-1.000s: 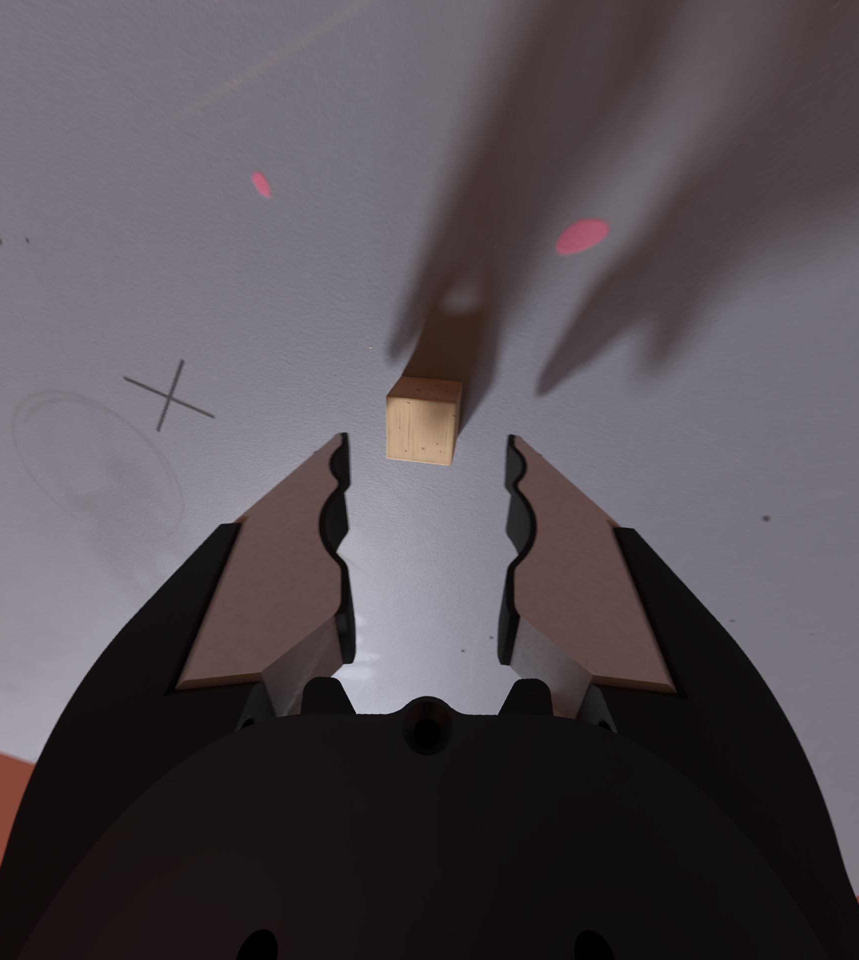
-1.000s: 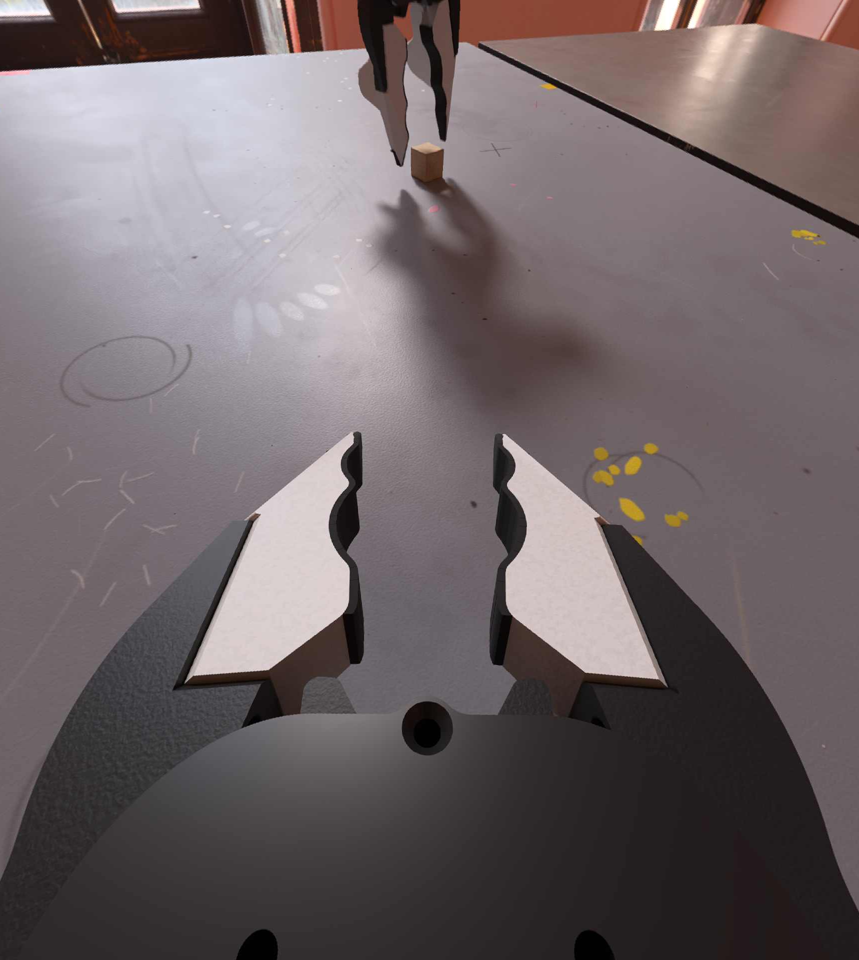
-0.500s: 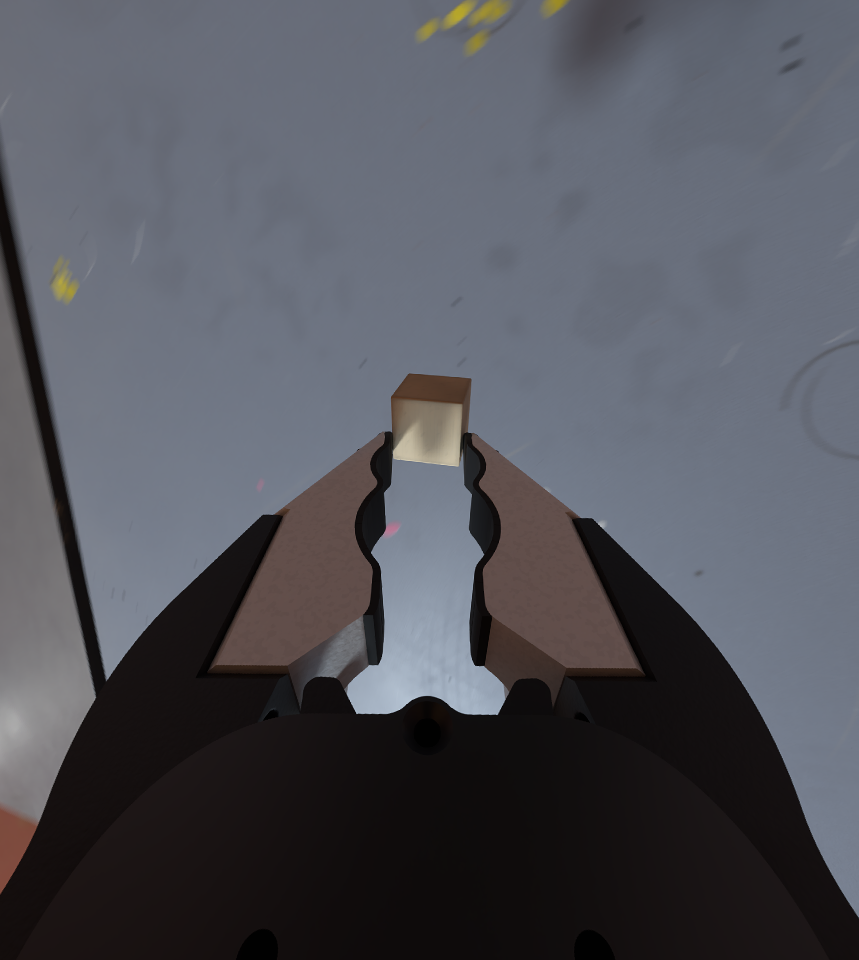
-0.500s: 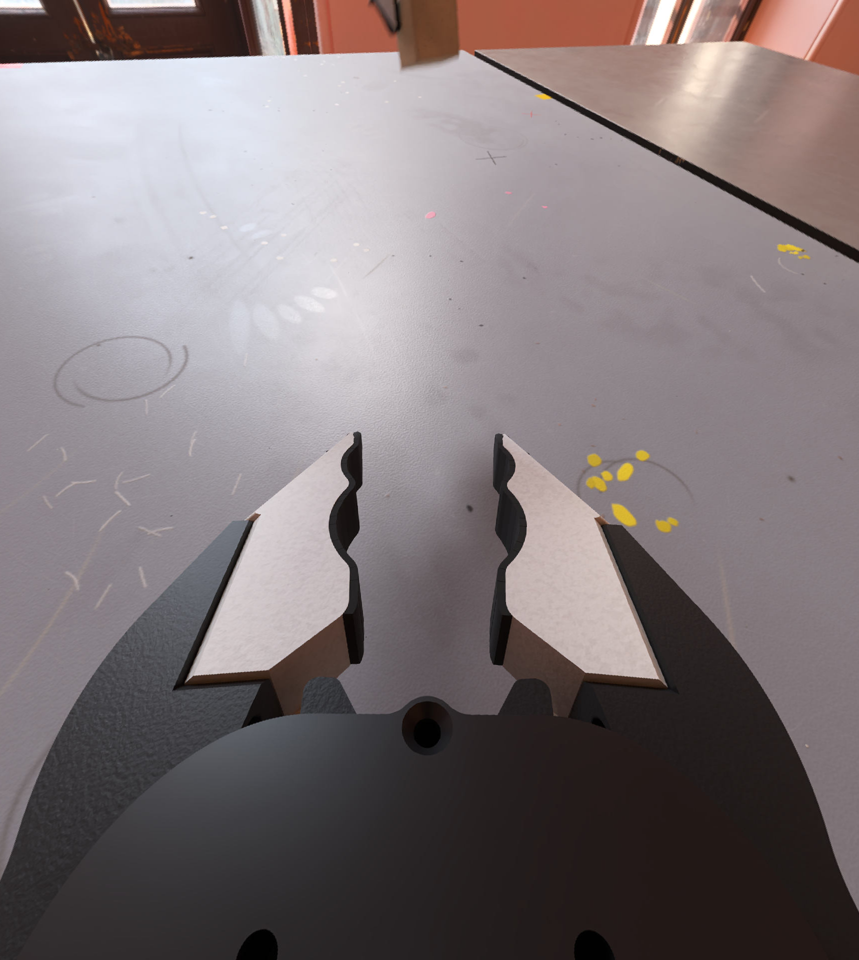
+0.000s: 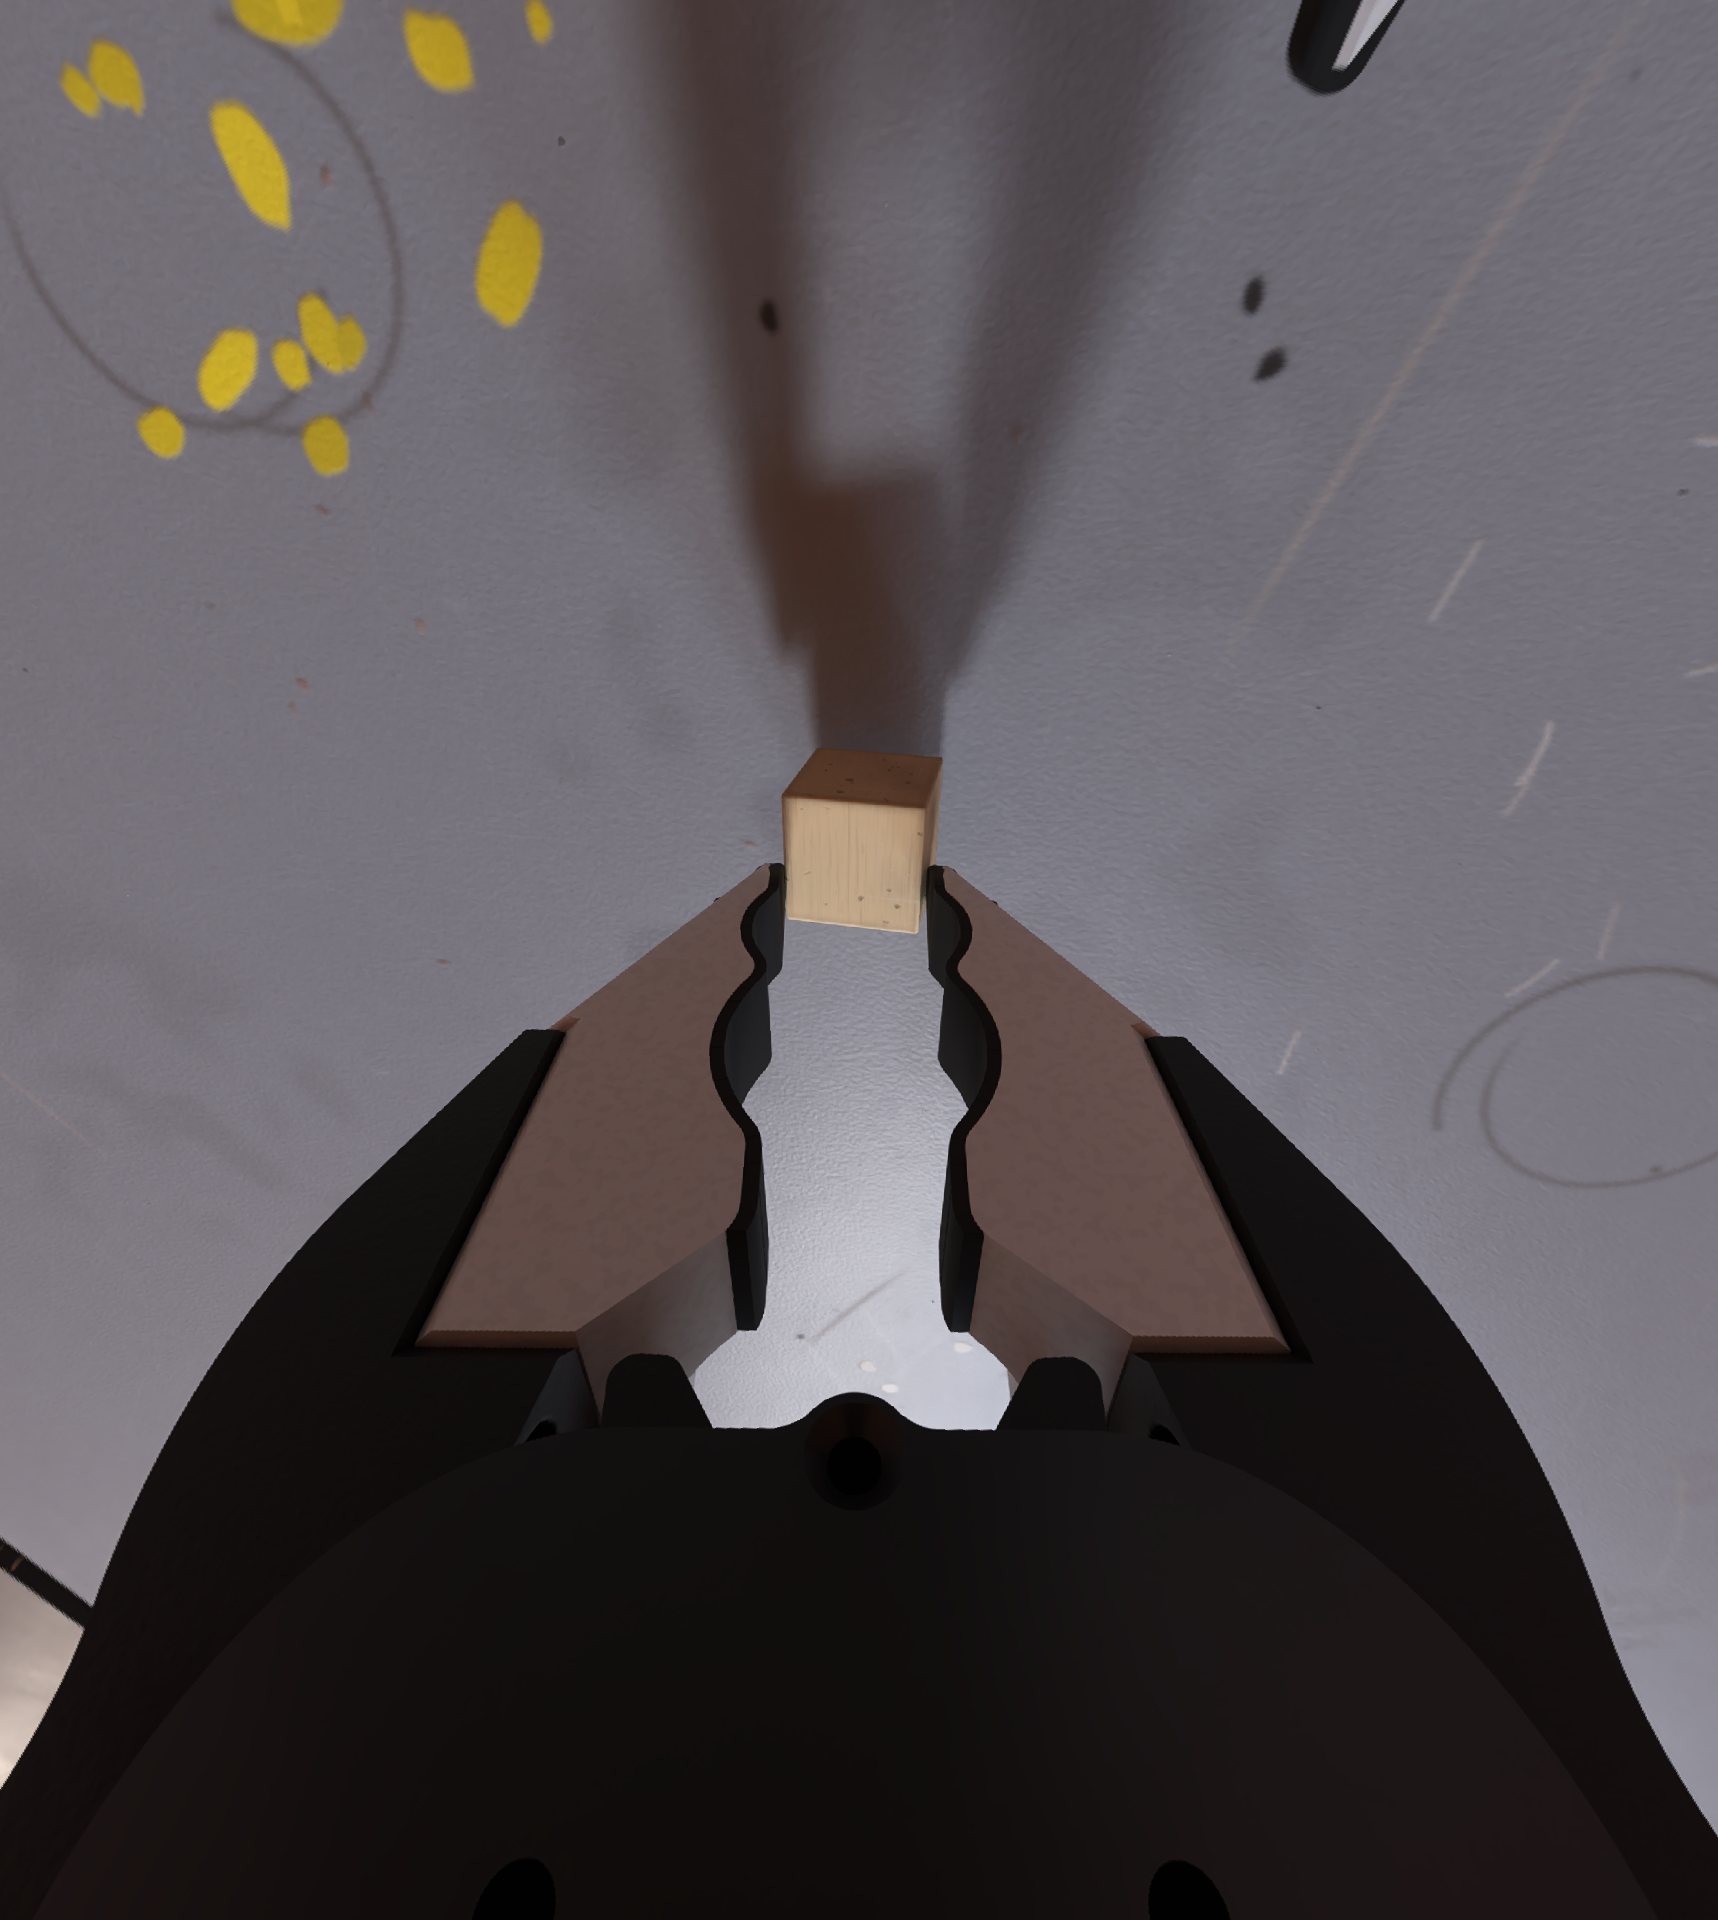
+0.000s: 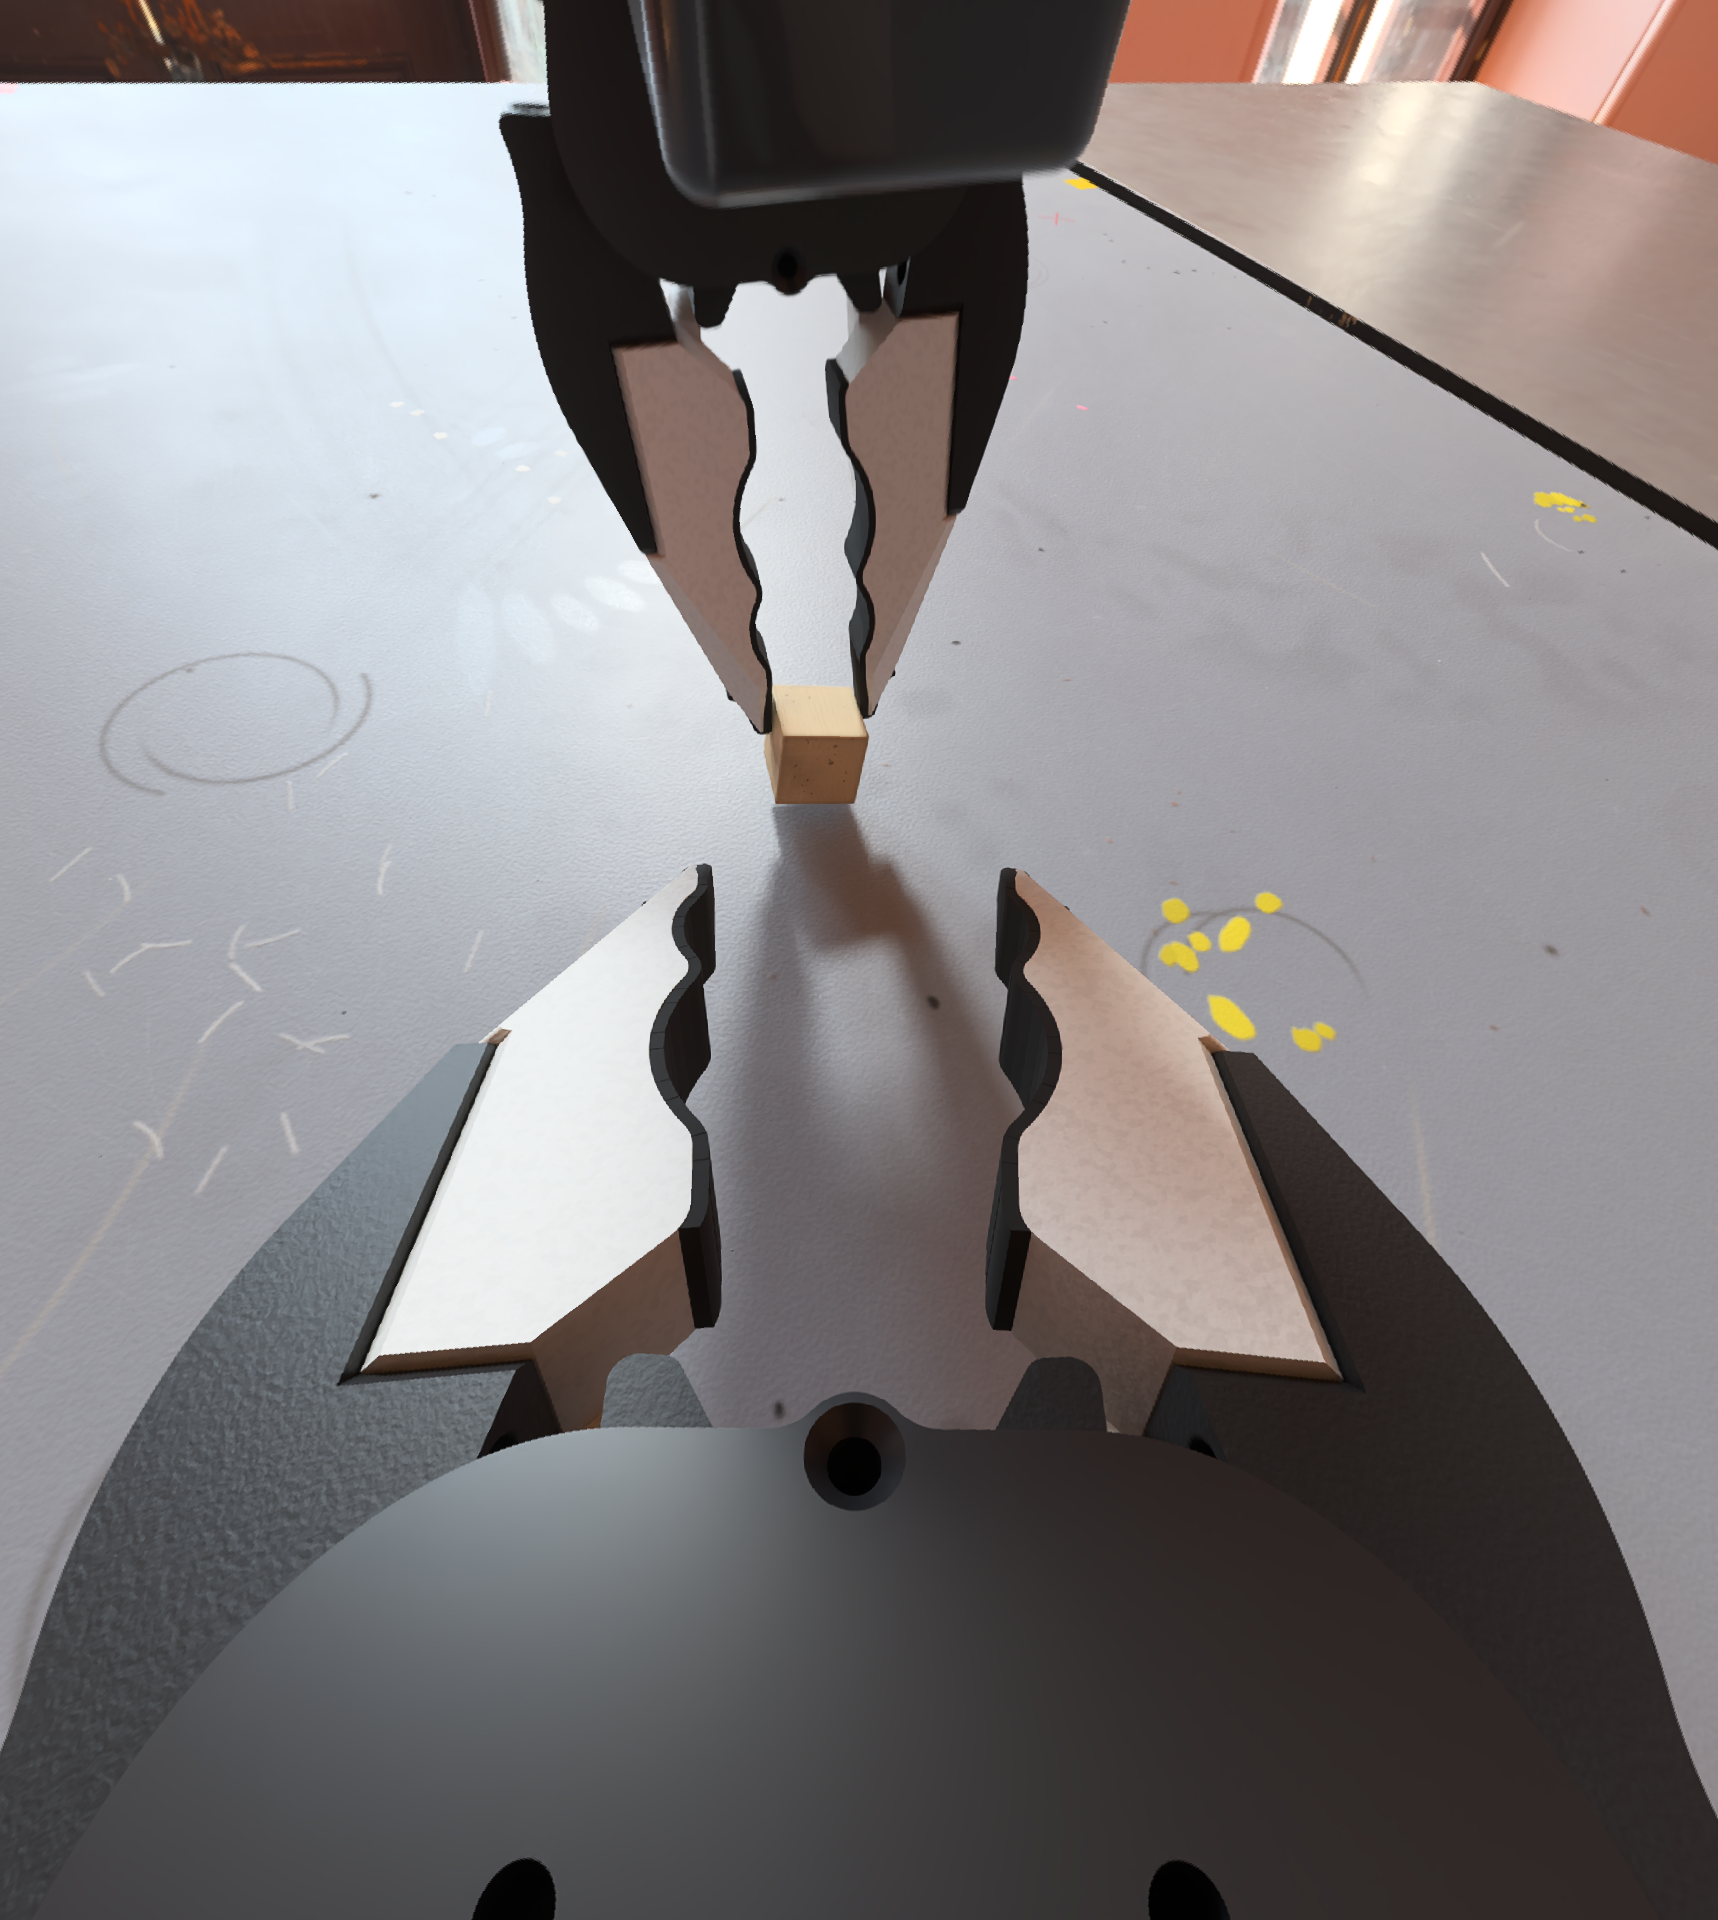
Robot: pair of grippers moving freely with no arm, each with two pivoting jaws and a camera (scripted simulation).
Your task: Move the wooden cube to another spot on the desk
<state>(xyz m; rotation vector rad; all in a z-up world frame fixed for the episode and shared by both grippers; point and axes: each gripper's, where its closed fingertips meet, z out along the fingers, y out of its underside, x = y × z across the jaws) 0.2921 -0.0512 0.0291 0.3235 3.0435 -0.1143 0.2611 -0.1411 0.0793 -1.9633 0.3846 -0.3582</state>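
The small wooden cube [image 5: 860,852] sits between the tips of my left gripper [image 5: 853,883], which is shut on it and points down at the grey desk [image 5: 315,831]. In the right wrist view the cube [image 6: 815,750] is at or just above the desk surface, held by the left gripper [image 6: 813,707] coming down from above. I cannot tell whether the cube touches the desk. My right gripper [image 6: 853,883] is open and empty, low over the desk, a short way in front of the cube.
Yellow paint spots [image 6: 1234,966] lie right of the cube, also seen in the left wrist view [image 5: 294,260]. A drawn circle [image 6: 231,722] and white scratches [image 6: 200,997] mark the left. A second, darker table [image 6: 1457,239] adjoins at the far right.
My left gripper closed on the cube, lifted it and carried it across the desk toward my right gripper, then lowered it near the yellow spots. The right gripper stayed put.
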